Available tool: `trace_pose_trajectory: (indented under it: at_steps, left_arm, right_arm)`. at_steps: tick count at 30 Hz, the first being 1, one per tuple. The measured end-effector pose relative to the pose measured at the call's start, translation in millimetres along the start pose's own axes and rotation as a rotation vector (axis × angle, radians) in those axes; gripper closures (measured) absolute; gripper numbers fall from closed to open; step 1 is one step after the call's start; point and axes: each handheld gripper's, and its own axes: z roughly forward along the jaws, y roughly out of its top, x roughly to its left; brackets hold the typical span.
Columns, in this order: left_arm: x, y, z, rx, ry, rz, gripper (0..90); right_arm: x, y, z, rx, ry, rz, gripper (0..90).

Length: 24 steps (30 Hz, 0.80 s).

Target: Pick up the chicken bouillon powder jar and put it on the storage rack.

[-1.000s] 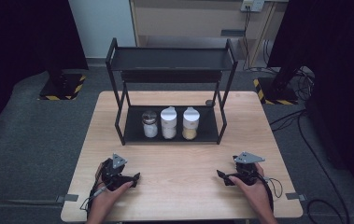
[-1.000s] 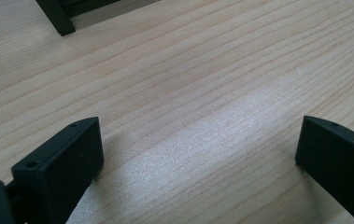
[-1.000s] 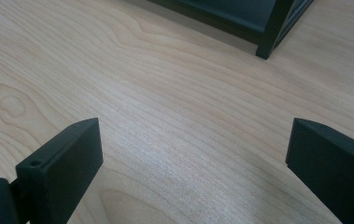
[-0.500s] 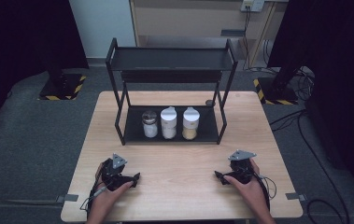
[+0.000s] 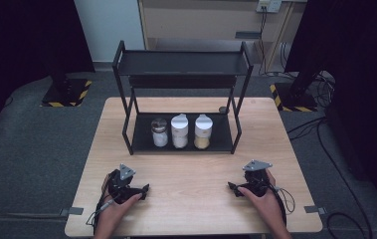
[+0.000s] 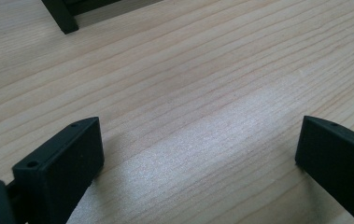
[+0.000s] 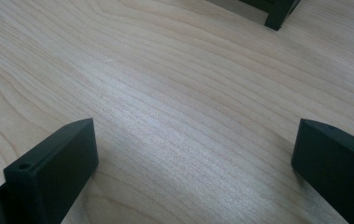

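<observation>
both grippers — left gripper point(image 5: 145, 189), right gripper point(image 5: 232, 188) — jaws apparently wide.

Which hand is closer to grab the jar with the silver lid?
Probably left. The silver-lidded jar stands leftmost on the rack, nearer the open left hand-held gripper than the right hand-held gripper.

The right tool point(image 5: 235, 189) has shifted slightly nearer the person on the table point(image 5: 196, 209). Its jaws have just been opening, with nothing between them
</observation>
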Motion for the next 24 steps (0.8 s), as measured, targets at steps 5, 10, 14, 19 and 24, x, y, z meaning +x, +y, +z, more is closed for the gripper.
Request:
trace_pose_trajectory:
  at_steps: [5, 10, 14, 19, 24]
  left_arm:
    - [-1.2, -0.2, -0.2, 0.0, 0.004, -0.004, 0.0]
    - [-1.2, -0.3, -0.1, -0.001, 0.005, -0.005, 0.0]
    - [-1.2, -0.2, -0.2, 0.0, 0.005, -0.005, 0.0]
    - [-1.2, -0.2, -0.2, 0.0, 0.004, -0.005, 0.0]
    - [-0.8, 0.0, -0.1, 0.001, 0.002, -0.005, 0.0]
  right_arm:
    - [0.0, 0.0, 0.0, 0.0, 0.0, 0.0, 0.9]
    - [0.0, 0.0, 0.1, 0.0, 0.0, -0.001, 0.9]
    - [0.3, 0.1, 0.2, 0.0, -0.002, 0.0, 0.9]
    - [0.6, 0.3, 0.3, 0.0, -0.003, 0.002, 1.0]
    - [0.7, 0.2, 0.3, 0.0, -0.004, 0.002, 1.0]
